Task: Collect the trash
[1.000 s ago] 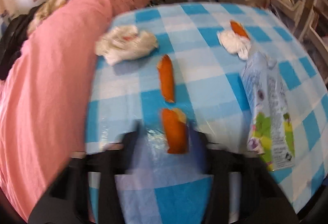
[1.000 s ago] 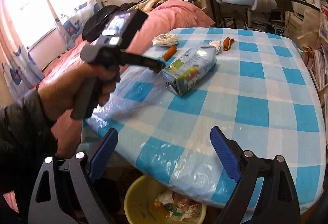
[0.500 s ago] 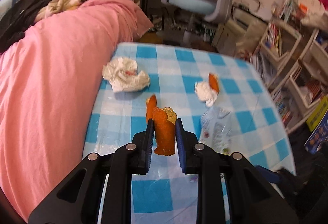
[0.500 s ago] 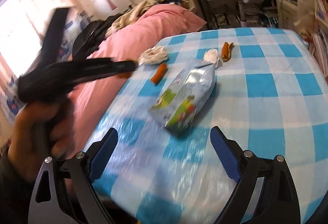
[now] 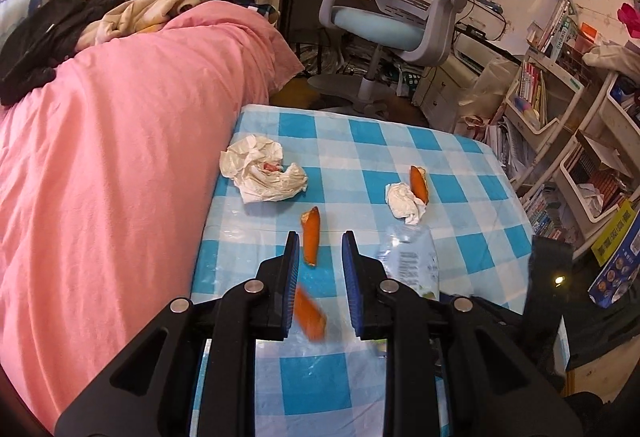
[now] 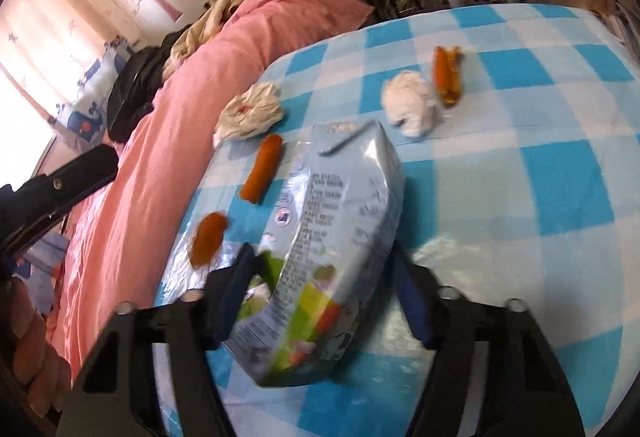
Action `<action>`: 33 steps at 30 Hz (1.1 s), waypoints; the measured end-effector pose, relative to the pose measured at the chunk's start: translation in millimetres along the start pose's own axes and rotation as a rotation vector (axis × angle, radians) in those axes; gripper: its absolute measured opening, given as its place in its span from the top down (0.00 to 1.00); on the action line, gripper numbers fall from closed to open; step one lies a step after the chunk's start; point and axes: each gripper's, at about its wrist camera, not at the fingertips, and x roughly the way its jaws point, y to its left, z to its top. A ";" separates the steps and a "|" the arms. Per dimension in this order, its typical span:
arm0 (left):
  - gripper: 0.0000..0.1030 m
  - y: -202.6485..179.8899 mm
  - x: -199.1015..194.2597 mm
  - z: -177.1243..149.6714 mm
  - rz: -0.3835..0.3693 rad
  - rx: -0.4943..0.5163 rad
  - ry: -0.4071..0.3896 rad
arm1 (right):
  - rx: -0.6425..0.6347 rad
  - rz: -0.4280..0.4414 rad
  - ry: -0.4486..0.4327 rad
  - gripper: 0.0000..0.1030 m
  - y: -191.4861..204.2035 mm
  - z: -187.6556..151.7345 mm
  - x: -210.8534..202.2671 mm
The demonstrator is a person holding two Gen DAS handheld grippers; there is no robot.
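Table cover (image 5: 360, 141): glossy plastic sheet, checked, wrinkled at lower centre. Carton (image 6: 340, 205): coated paper, slight sheen. Tissues (image 5: 262, 175): crumpled matt paper. Peel (image 5: 311, 237): dull, smooth. Blanket (image 5: 112, 141), left of frame: soft matt cloth. Left gripper (image 5: 320, 257): matt black plastic, metal rivets.

Bright daylight from window (image 6: 24, 85), fisheye warp at edges, motion blur in right wrist view.

Bed: we see a pink blanket (image 5: 120, 141) along the table's left edge.
Chair: our grey-blue chair (image 5: 404, 9) stands beyond the far edge.
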 end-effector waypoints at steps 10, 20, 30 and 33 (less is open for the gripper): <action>0.80 26.2 16.9 -6.3 0.015 -0.052 0.104 | -0.151 -0.037 0.053 0.64 13.1 -9.3 -24.0; 0.56 19.6 77.3 -36.5 0.044 -0.043 0.292 | -0.141 -0.050 0.097 0.64 -13.0 -35.7 -50.8; 0.47 4.2 89.8 -33.0 0.040 -0.053 0.276 | -0.152 -0.007 0.112 0.64 -15.5 -35.7 -45.8; 0.47 -1.2 90.6 -33.3 0.049 -0.035 0.264 | -0.151 0.005 0.109 0.64 -17.1 -35.0 -46.6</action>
